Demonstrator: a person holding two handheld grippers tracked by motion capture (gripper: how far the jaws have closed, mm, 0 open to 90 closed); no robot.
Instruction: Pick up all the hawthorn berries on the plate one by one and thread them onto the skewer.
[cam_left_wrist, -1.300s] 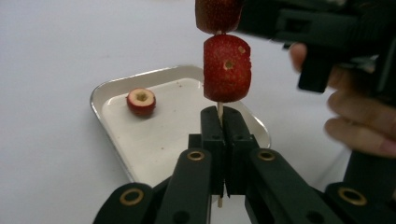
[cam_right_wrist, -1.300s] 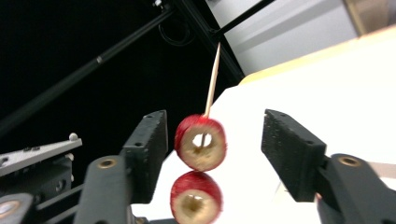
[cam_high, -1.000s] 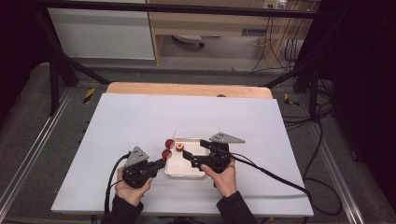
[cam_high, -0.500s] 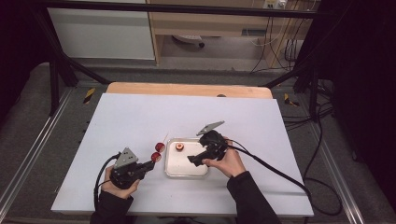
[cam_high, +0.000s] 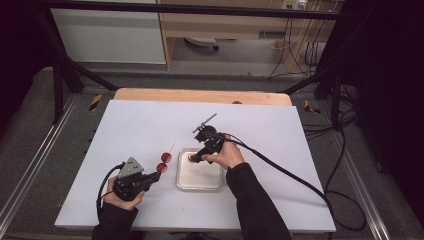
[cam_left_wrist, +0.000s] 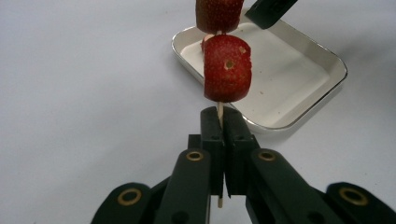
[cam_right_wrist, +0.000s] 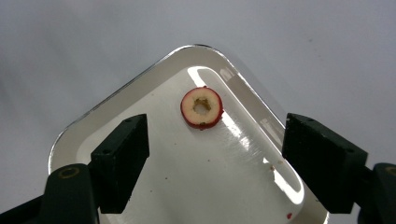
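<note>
My left gripper (cam_left_wrist: 223, 116) is shut on a thin wooden skewer (cam_left_wrist: 219, 111) that carries two red fruit pieces (cam_left_wrist: 226, 67). In the high view this left gripper (cam_high: 154, 175) sits at the front left, the skewered fruit (cam_high: 163, 167) pointing toward a small white tray (cam_high: 200, 181). My right gripper (cam_high: 196, 157) hangs over the tray's far left corner. Its jaws (cam_right_wrist: 219, 163) stand open and have just been closing, with nothing between the pads. A red-rimmed fruit slice (cam_right_wrist: 201, 107) with a hole lies on the tray (cam_right_wrist: 116, 100) just beyond them.
A white sheet (cam_high: 150, 125) covers the table, with a wooden edge (cam_high: 200, 95) at the back. Black cables (cam_high: 290, 175) trail from the grippers to the right. Metal frame rails run along both sides.
My right gripper has swung left and farther back, from the tray's right side to its far left corner. My left gripper has drawn the skewer leftward, away from the tray.
</note>
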